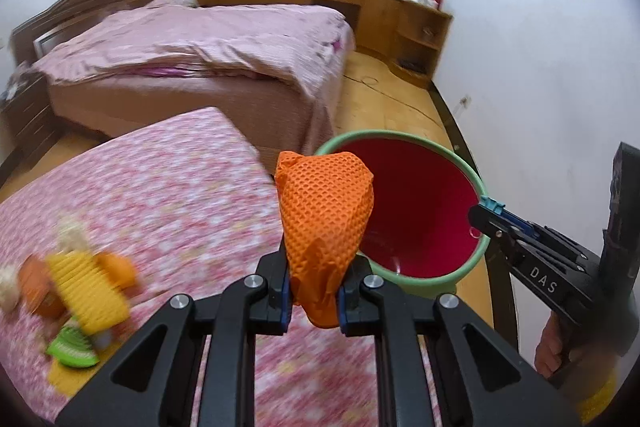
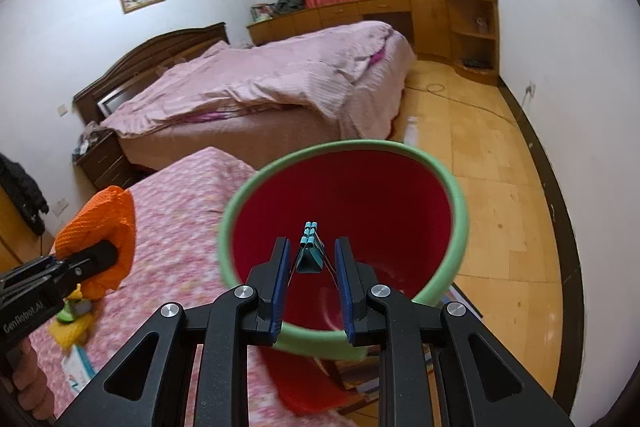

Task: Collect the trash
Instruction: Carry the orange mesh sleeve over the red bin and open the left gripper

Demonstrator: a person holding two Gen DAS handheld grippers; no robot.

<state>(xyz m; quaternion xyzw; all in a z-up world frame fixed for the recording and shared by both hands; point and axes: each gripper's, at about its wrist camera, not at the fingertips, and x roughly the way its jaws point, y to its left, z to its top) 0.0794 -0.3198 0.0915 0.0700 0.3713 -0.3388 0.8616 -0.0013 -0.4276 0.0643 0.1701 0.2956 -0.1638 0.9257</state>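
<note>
At the lower centre of the left wrist view, the left gripper [image 1: 313, 297] is seen with its jaws closed down on an orange mesh glove [image 1: 325, 211], which is pinched at its lower end and stands up between them, its long axis running up the frame. Just right of the glove, and slightly beyond it, the green-rimmed red bin [image 1: 404, 143] is held with its mouth tilted toward the camera; the glove's top already overlaps the left part of the rim in this view. Further right, the right gripper [image 1: 486, 215] is seen gripping a small teal binder clip [image 1: 493, 205] at the bin's right edge.

In the right wrist view, the glove [image 2: 105, 223] appears at the left, over the pink floral bedspread [image 2: 180, 219], beside the bin and not yet over it. At centre, the jaws of the right gripper [image 2: 312, 287] stand narrowly apart around the clip [image 2: 309, 255], directly over the bin [image 2: 460, 203]. The release is judged to turn on carrying the glove rightward past the rim.
</note>
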